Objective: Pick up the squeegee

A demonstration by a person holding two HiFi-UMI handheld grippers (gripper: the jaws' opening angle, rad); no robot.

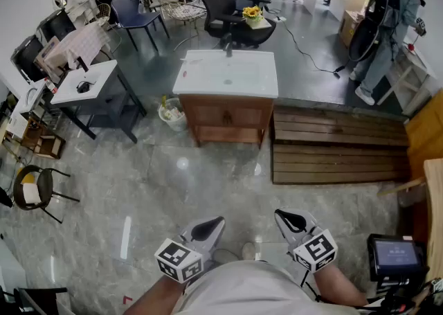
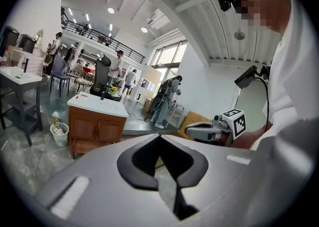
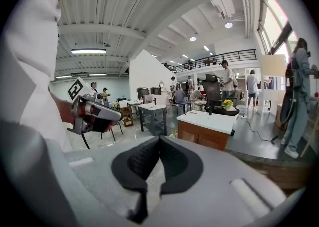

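No squeegee can be made out in any view. My left gripper [image 1: 213, 224] and right gripper [image 1: 285, 217] hang side by side close to my body, over the marble floor, both shut with nothing between the jaws. In the left gripper view the left gripper [image 2: 159, 137] has its dark pads meeting, and the right gripper [image 2: 212, 132] shows beside it. In the right gripper view the right gripper [image 3: 159, 139] is closed too, with the left gripper [image 3: 94, 113] at the left. Ahead stands a wooden vanity with a white sink top [image 1: 225, 75] and a dark faucet [image 1: 227, 48].
A low wooden pallet platform [image 1: 339, 144] lies right of the vanity. A small bin with bottles [image 1: 172, 113] sits at its left. A grey desk [image 1: 86, 85], a black stool [image 1: 38, 189], an office chair [image 1: 221, 2] and a person [image 1: 387, 37] stand around. A screen device [image 1: 394, 255] is near my right.
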